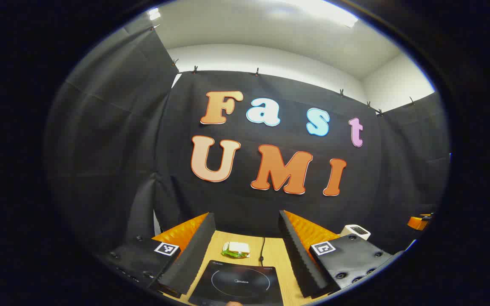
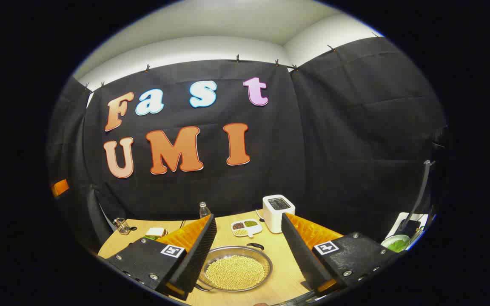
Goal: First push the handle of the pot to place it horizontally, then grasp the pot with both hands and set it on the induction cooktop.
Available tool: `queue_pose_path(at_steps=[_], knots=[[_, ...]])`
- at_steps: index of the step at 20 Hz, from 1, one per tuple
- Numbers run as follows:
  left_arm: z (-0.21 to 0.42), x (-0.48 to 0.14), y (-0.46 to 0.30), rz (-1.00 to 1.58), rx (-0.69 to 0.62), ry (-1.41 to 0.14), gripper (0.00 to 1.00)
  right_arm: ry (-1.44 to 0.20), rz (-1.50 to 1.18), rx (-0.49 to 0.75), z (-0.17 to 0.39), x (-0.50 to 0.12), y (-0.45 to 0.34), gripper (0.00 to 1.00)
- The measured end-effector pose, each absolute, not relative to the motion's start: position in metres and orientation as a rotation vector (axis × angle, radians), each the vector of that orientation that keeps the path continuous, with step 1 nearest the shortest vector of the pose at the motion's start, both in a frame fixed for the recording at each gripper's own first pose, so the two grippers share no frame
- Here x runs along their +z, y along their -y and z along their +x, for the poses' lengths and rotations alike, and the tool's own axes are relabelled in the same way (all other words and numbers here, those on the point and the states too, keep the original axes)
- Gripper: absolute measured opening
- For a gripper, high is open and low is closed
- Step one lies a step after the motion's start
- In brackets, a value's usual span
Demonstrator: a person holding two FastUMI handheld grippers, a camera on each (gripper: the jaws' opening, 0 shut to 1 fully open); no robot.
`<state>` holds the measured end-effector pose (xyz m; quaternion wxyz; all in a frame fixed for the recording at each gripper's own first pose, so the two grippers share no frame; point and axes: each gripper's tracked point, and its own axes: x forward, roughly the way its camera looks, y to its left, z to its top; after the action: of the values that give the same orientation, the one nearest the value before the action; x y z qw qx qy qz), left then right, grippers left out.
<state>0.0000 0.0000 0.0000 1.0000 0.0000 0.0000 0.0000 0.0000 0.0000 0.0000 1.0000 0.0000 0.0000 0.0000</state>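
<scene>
You're holding both claws wide open and empty, left claw [image 1: 245,255] hovering over the induction cooktop [image 1: 238,284], right claw [image 2: 247,255] over the pot [image 2: 235,268].

**A recording booth dressed as a kitchen**

The place was a staged booth, not a real home. Black cloth [image 2: 347,127] hung from clips along its top edge and closed in the space on all sides, with a plain white wall and ceiling above it and a strip light [image 1: 321,8] overhead. Inside stood a light wooden table [image 2: 283,272] set with kitchen goods: an induction cooktop [image 1: 238,282], a white toaster [image 2: 277,212], a pot [image 2: 235,268] filled with pale beans, a divided dish of grains [image 2: 246,227], a clear bottle [image 2: 203,209] and a small glass jar [image 2: 121,225]. The cookware suggested a kitchen; the draped cloth marked it as a data-collection set.
</scene>
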Motion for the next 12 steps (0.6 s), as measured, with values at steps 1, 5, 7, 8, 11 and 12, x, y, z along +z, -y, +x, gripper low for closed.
queue_pose_path(at_steps=[1,5,7,8,11,12], knots=[[0.002,0.004,-0.002,0.0,0.004,0.017,0.98,0.009,-0.003,-0.003,0.001,0.005,0.004,0.95],[0.004,0.007,-0.012,-0.004,0.025,0.023,0.98,0.036,-0.002,-0.022,-0.002,0.017,0.008,1.0],[0.002,0.017,-0.021,0.009,0.038,0.036,0.98,0.048,-0.009,-0.023,-0.007,0.021,0.006,1.0],[0.001,0.023,-0.025,0.016,0.047,0.053,0.98,0.05,-0.014,-0.018,-0.009,0.022,0.005,0.95],[-0.006,0.032,-0.026,-0.001,0.051,0.09,0.97,0.048,-0.024,-0.018,-0.009,0.024,0.006,0.95],[-0.007,0.033,-0.026,-0.011,0.045,0.093,0.97,0.048,-0.025,-0.018,-0.008,0.026,0.007,0.95]])
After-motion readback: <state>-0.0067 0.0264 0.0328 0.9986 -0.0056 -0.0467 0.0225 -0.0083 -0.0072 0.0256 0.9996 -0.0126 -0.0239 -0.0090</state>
